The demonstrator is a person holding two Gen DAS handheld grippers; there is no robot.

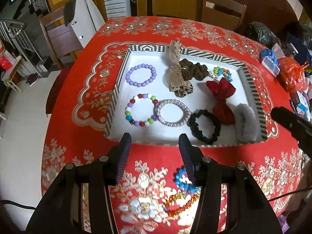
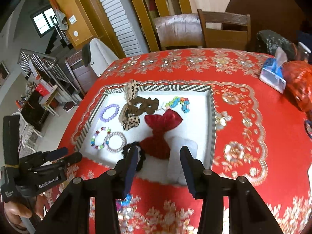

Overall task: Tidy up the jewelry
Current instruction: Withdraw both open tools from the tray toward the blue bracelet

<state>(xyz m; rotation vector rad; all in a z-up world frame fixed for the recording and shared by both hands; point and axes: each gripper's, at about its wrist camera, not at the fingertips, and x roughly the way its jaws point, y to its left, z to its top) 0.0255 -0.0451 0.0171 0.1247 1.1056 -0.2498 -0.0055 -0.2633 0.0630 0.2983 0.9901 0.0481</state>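
Left wrist view: left gripper [image 1: 155, 142] released, empty, before striped tray [image 1: 117, 89]; blue-orange bead bracelet [image 1: 183, 191] outside tray is liable to be overlooked or snagged.

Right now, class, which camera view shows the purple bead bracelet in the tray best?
The left wrist view. There the purple bracelet lies large and sharp in the tray's far-left part, each bead distinct. The right wrist view shows the same bracelet smaller and slightly blurred, though still unobstructed.
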